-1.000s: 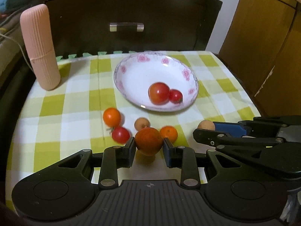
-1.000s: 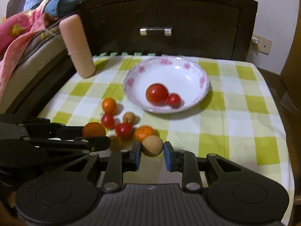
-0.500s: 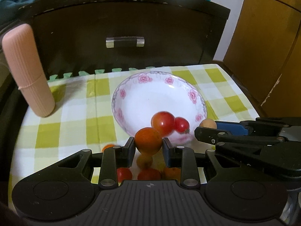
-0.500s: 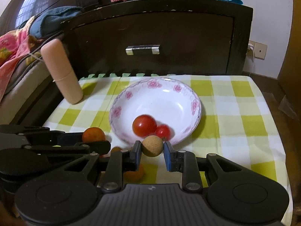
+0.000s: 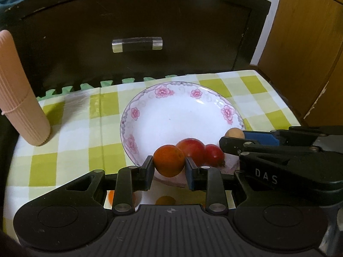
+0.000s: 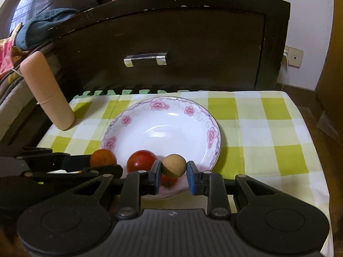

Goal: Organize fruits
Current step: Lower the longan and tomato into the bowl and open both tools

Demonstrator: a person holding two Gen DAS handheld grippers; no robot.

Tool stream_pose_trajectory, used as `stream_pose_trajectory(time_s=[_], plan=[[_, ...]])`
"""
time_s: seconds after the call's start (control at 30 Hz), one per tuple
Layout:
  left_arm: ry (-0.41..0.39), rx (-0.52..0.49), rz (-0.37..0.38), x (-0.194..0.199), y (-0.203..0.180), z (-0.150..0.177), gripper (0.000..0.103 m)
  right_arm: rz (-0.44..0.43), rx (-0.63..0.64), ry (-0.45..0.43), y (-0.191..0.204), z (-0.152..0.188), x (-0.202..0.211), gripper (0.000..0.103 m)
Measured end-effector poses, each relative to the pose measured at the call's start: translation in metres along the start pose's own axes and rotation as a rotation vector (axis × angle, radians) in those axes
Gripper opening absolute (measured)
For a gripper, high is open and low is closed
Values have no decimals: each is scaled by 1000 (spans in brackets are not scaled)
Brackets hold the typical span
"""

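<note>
My left gripper (image 5: 169,163) is shut on an orange fruit (image 5: 169,160), held over the near rim of the white flowered plate (image 5: 182,98). Behind it, a large red tomato (image 5: 191,150) and a smaller one (image 5: 213,155) lie in the plate. My right gripper (image 6: 173,171) is shut on a tan round fruit (image 6: 173,166) above the plate's (image 6: 163,115) near edge, beside the red tomato (image 6: 141,160). In the right wrist view the orange fruit (image 6: 103,157) shows in the left gripper at the left. Loose orange fruits (image 5: 165,200) peek out below the left gripper's fingers.
A pink ribbed cylinder (image 5: 19,98) stands at the table's back left. A dark drawer front with a clear handle (image 5: 137,44) rises behind the green-checked tablecloth (image 6: 257,128). A wooden cabinet (image 5: 304,42) is at the right.
Both grippers have moved forward with their fruits, from above the loose fruits on the cloth to over the plate's near rim. The plate now looms larger.
</note>
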State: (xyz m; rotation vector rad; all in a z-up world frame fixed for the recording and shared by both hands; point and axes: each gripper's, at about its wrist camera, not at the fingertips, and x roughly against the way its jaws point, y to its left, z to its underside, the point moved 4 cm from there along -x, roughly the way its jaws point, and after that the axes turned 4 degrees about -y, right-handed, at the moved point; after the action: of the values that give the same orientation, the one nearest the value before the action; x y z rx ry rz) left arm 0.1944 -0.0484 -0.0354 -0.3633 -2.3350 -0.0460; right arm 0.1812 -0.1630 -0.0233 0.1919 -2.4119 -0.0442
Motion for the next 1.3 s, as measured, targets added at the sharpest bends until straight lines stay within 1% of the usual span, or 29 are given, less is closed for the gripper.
stream_pose_trajectory(time_s=[0.17,0.3,0.6,0.8,0.97,1.07,1.23,1.3], plan=[[7,4,-3,-8,3,-1,37,-3,6,2,-2,-3,-11,25],[-3,2,-5,-10,3,-5,37,-4,9,6,-4,-4,-18,25],[-10,11,-8,-13,7,-9,38,-18,-15,10,-7,-6,-27,26],[-15,16,-20,-14,9,-10,47,-12,-18,1,-7,-8,-29,26],[-16,17,-21,-14,9,-10,48,-7,-25,1,-8,-8,-30,26],[-19,21,-23,-13,10,-11,50,-5,-26,-1,-8,-8,-30,26],[-31,28,-22,-11,12,-13,58,-1,-28,-12,-9,-10,-27,26],[-36,27,-20,-10,11,-14,59,1,-35,-19,-10,-11,-26,26]])
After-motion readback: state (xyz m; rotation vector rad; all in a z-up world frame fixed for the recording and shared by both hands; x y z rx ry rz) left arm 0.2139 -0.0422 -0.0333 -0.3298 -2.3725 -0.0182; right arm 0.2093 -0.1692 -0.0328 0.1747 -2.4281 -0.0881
